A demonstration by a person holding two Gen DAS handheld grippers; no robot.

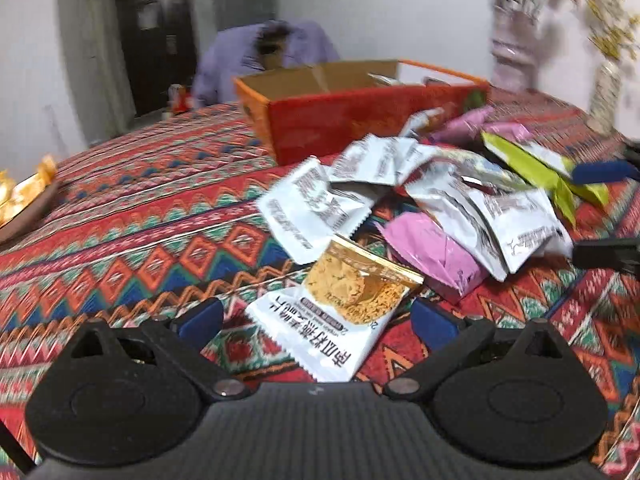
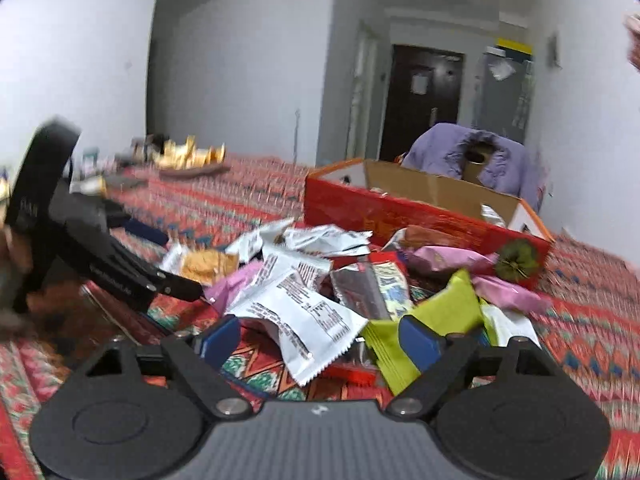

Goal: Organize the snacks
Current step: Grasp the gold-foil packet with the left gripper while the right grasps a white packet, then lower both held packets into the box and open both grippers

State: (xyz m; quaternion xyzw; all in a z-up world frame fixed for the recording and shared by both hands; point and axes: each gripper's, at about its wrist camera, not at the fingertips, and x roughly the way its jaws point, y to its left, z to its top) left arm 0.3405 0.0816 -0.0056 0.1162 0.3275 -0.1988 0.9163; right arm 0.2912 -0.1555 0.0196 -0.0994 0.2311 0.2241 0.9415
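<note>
The left tongs [image 1: 316, 316] stand wide over the table [image 1: 132, 216], which is covered by a red patterned woven cloth. Between the blue pads lies a white snack packet with a gold top and a printed biscuit picture [image 1: 340, 312]; neither pad touches it.

The right tongs [image 2: 320, 340] also stand apart. A white snack packet with a black printed label [image 2: 308, 320] lies between the pads. The right blue finger [image 2: 420, 340] sits in front of a lime-green folded packet [image 2: 444, 304]; contact with it cannot be told. No pad presses on anything visibly.

The snacks form a loose heap on the table, just in front of an open orange-red cardboard box [image 1: 340, 116]. The heap holds several white packets [image 1: 312, 208], pink wrapped packets [image 1: 432, 256] and the lime-green packet. A few packets lie inside the box at its right end.

A shallow brown tray of gold-wrapped sweets [image 2: 188, 160] sits well apart from the heap, at the far left of the table. A lilac padded jacket [image 2: 472, 156] hangs behind the box. A pale vase with flowers [image 1: 516, 40] stands at the far right edge.
</note>
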